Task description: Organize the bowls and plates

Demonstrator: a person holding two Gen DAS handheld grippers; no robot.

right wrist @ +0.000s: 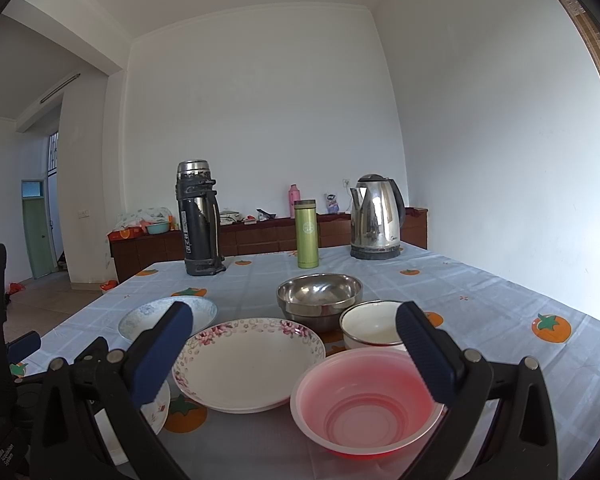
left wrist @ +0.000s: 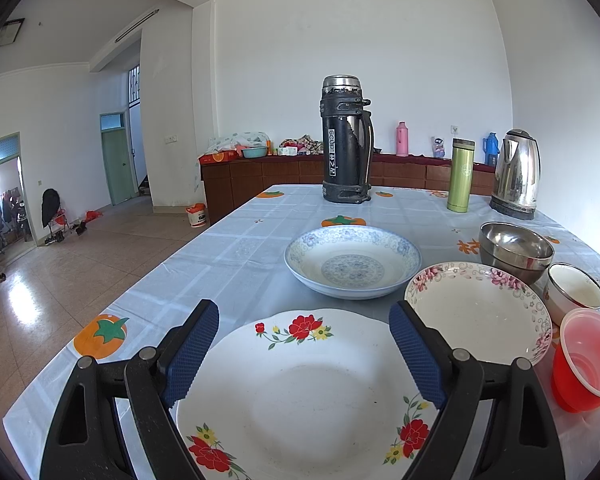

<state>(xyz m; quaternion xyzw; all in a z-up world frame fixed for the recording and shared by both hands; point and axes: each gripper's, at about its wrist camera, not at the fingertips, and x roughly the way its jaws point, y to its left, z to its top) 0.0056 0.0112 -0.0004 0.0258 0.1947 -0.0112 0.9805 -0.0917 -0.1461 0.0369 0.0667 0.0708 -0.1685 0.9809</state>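
My left gripper (left wrist: pixel 304 354) is open and empty, hovering over a white plate with red flowers (left wrist: pixel 300 396) at the table's near edge. Beyond it sit a blue-patterned deep plate (left wrist: pixel 352 262), a pink-flowered bowl (left wrist: pixel 476 308), a steel bowl (left wrist: pixel 514 250), a white enamel bowl (left wrist: pixel 574 290) and a red plastic bowl (left wrist: pixel 588 356). My right gripper (right wrist: pixel 296 354) is open and empty, above the pink-flowered bowl (right wrist: pixel 248 364) and the red plastic bowl (right wrist: pixel 366 404). The steel bowl (right wrist: pixel 320 296), the enamel bowl (right wrist: pixel 370 328) and the blue plate (right wrist: pixel 142 316) lie behind.
A black thermos (left wrist: pixel 346 140), a green flask (left wrist: pixel 460 176) and a steel kettle (left wrist: pixel 516 174) stand at the table's far end. The table (left wrist: pixel 228 248) has a blue checked cloth. Its left edge drops to a tiled floor. A wooden cabinet lines the back wall.
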